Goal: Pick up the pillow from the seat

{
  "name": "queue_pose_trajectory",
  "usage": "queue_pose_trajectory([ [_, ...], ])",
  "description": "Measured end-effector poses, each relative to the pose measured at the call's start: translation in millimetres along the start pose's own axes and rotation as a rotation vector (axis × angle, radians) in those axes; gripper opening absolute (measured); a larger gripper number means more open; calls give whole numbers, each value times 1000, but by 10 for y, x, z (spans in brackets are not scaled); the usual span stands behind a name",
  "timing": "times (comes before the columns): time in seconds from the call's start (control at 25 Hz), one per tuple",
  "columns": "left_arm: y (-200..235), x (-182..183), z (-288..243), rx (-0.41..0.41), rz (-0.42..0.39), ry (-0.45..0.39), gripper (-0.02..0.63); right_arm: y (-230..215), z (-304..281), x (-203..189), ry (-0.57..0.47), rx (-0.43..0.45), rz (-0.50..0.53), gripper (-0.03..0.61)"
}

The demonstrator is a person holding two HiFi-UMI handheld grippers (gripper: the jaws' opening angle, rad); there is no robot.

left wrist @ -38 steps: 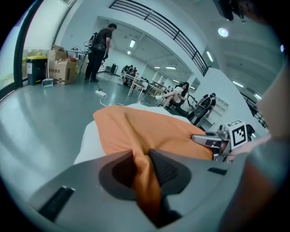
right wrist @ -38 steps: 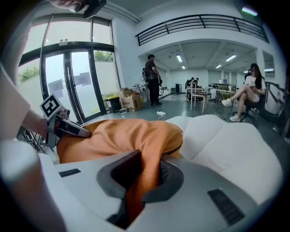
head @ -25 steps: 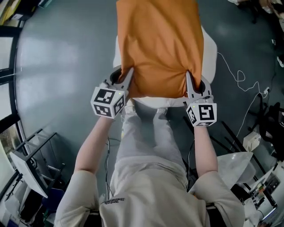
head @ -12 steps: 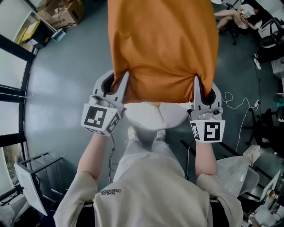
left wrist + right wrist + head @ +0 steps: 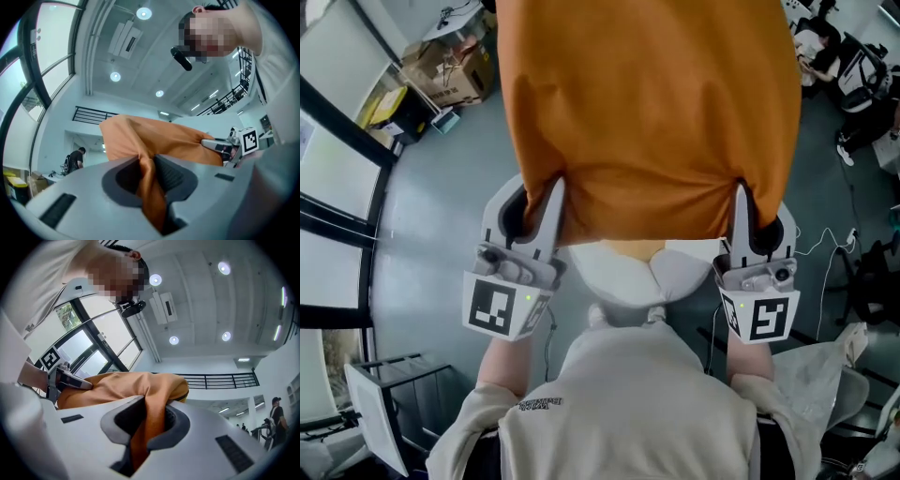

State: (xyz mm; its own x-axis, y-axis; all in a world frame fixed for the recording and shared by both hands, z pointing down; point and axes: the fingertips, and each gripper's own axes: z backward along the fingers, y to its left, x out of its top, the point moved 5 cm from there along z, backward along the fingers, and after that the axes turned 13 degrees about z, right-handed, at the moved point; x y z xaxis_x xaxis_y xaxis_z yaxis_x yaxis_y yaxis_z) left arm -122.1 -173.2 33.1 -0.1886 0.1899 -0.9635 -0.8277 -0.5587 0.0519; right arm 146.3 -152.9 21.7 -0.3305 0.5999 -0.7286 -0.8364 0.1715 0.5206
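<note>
The orange pillow (image 5: 647,103) hangs in the air in front of me and fills the top of the head view. My left gripper (image 5: 555,192) is shut on its lower left corner, my right gripper (image 5: 739,197) on its lower right corner. In the left gripper view a fold of orange cloth (image 5: 159,140) is pinched in the left gripper (image 5: 149,176). The right gripper view shows the same: pillow cloth (image 5: 126,380) pinched in the right gripper (image 5: 150,420). The white seat (image 5: 619,272) lies far below the pillow's bottom edge, partly hidden.
Cardboard boxes (image 5: 441,70) stand by the window wall at upper left. A metal rack (image 5: 375,412) is at lower left. Cables (image 5: 834,244) run over the grey floor at right, near a clear plastic bag (image 5: 825,375). People sit at upper right.
Both grippers have risen with the pillow, which has come up off the seat and now looks much larger. The view has tilted and shows more of the room.
</note>
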Motion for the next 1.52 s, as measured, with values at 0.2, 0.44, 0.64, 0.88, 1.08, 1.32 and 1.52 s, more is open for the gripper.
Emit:
queue_pose_trajectory([
  [0.2, -218, 234, 136, -8, -58, -68, 75, -105, 158, 258, -68, -31, 14, 35],
  [0.44, -405, 294, 304, -14, -74, -149, 75, -161, 330, 444, -125, -42, 58, 40],
  [0.64, -428, 308, 307, -13, -77, -164, 75, -182, 330, 449, -129, -57, 61, 41],
  [0.88, -469, 253, 245, -15, -59, -147, 77, -237, 362, 375, -98, -59, 62, 41],
  [1.08, -420, 180, 206, -12, -40, -144, 77, -222, 338, 314, -79, -59, 60, 43],
  [1.32, -488, 129, 147, -29, -27, -132, 77, -292, 400, 274, -51, -69, 52, 43],
  [1.52, -527, 118, 128, -37, -15, -131, 77, -320, 448, 291, -45, -83, 63, 44],
])
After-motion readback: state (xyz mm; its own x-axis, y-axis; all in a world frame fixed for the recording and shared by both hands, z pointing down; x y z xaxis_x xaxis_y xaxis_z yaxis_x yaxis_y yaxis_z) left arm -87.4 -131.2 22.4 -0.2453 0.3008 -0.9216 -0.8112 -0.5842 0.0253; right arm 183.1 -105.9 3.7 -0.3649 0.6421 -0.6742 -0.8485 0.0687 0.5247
